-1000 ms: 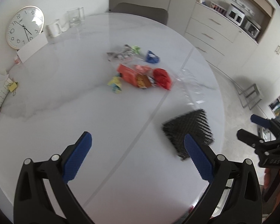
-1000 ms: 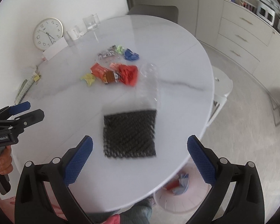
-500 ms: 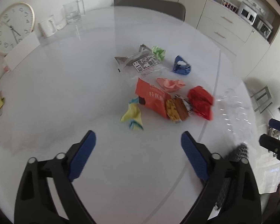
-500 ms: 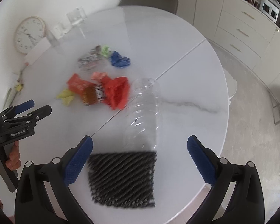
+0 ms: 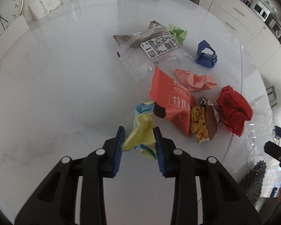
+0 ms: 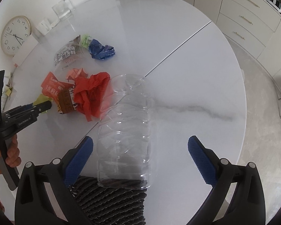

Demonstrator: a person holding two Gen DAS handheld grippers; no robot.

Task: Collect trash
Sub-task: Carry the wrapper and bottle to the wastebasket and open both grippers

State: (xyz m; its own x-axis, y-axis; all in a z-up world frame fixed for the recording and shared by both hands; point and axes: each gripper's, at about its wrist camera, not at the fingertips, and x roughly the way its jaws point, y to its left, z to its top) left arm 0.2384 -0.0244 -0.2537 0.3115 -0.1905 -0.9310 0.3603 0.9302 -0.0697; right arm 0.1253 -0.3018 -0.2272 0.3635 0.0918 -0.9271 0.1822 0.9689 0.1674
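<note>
A crumpled yellow and blue paper point(image 5: 141, 133) lies on the white marble table point(image 5: 65, 86), and my left gripper point(image 5: 138, 137) is closing on it, both pads touching its sides. The left gripper point(image 6: 44, 106) also shows at the left edge of the right wrist view. Just right of it lie an orange snack wrapper point(image 5: 170, 101), a red paper wad point(image 5: 234, 110), pink paper point(image 5: 194, 80), a blue wad point(image 5: 206, 56) and a clear packet point(image 5: 151, 46). My right gripper point(image 6: 140, 142) stands open above a clear plastic bottle point(image 6: 125, 131) lying on its side between the fingers, not touched.
A black mesh pad point(image 6: 110, 202) lies under the bottle's near end by the table edge. A clock point(image 6: 15, 35), a mug point(image 5: 36, 11) and a glass point(image 6: 62, 9) stand at the far left. Cabinets point(image 6: 249, 18) and floor lie beyond the right rim.
Both grippers have come down and forward toward the table. The left jaws have gone from wide open to closed around the yellow paper. The right gripper now straddles the bottle.
</note>
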